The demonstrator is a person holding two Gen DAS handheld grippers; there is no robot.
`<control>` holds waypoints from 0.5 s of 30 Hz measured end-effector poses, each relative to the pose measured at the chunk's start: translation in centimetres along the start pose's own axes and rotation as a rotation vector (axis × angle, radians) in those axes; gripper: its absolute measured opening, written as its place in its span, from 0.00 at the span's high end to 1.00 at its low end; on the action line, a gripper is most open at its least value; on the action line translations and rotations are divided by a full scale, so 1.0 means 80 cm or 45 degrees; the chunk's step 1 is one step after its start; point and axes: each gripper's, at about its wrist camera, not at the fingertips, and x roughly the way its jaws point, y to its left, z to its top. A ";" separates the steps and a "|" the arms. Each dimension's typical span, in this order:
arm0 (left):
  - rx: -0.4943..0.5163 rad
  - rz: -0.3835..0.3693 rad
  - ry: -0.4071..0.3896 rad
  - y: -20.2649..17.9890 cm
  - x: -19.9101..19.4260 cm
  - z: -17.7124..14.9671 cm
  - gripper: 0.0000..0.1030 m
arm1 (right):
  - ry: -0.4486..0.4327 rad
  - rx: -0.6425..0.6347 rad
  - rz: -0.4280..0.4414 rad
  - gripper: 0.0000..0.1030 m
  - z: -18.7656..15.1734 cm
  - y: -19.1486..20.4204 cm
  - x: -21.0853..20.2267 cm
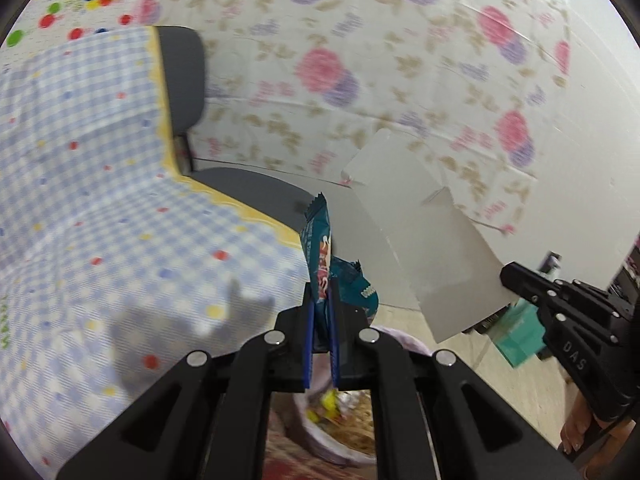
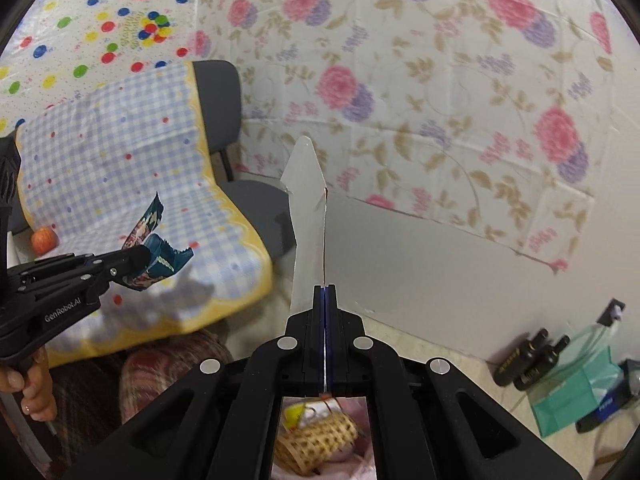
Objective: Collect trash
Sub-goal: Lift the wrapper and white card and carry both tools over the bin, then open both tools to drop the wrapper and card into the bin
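Note:
My left gripper is shut on a teal snack wrapper, held upright in the air; the wrapper also shows in the right wrist view, with the left gripper at the left. My right gripper is shut on a flattened white cardboard piece, seen edge-on. In the left wrist view the cardboard hangs wide from the right gripper. Below both grippers is a bin lined with a pink bag, holding trash and a woven basket piece.
A grey chair covered with a blue checked cloth stands at the left, with an apple on it. Floral sheets cover the wall. Two dark bottles and a teal bag sit on the floor at right.

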 end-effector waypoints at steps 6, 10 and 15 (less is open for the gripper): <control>0.045 -0.122 0.066 -0.040 0.019 -0.026 0.96 | 0.064 0.010 -0.044 1.00 -0.030 -0.022 -0.004; 0.057 -0.162 0.122 -0.056 0.040 -0.036 0.96 | 0.111 0.010 -0.049 1.00 -0.044 -0.030 0.003; 0.066 -0.186 0.173 -0.065 0.062 -0.043 0.96 | 0.153 0.014 -0.049 0.99 -0.053 -0.038 0.016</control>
